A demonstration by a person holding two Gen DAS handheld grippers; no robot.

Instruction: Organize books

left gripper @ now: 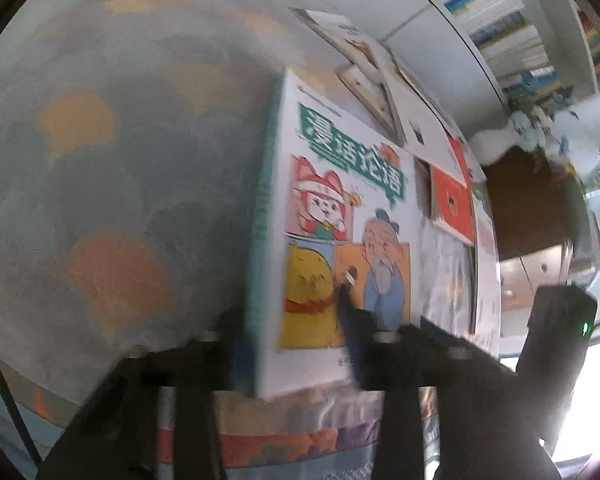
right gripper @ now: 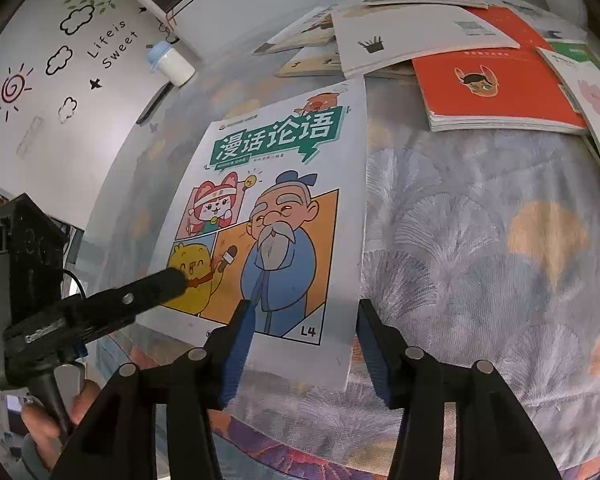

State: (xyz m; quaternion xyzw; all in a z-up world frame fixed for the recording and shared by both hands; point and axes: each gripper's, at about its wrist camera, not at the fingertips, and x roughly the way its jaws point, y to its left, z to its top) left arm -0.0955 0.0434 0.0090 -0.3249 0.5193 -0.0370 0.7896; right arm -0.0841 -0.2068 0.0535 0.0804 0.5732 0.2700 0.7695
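While the left-wrist view is smeared by blur, the right-wrist view is sharp enough to log the setting. Surface: a bench [right gripper: 480, 240] under a patterned cloth, grey-blue fan shapes w/ orange patches. Room: white wall [right gripper: 40, 112] on the left w/ sun, cloud and leaf decals plus lettering "Life is Sweet"; a small white bottle w/ blue cap [right gripper: 171, 62] at the bench's far edge; a shelf of dark book spines above it. Left-wrist view adds a white bookcase [left gripper: 508, 28] packed w/ spines.

Task item: comic book [right gripper: 276, 216], white cover, green title banner, cartoon old man in blue robe. Sits at the near-left part of the bench. Long axis runs from the near edge away towards the wall, title end far, leaning slightly right. Its left edge looks raised off the cloth; right edge lies on it.

Other books: orange book [right gripper: 496, 92] and a white book [right gripper: 416, 36] in a loose pile at the far right, well apart from the comic.

Left tool [right gripper: 180, 278]: clamped on the comic's left edge, one finger over the cover, the other under.

Right tool [right gripper: 304, 320]: fingers apart, straddling the comic's near right corner, pads not pressing it.
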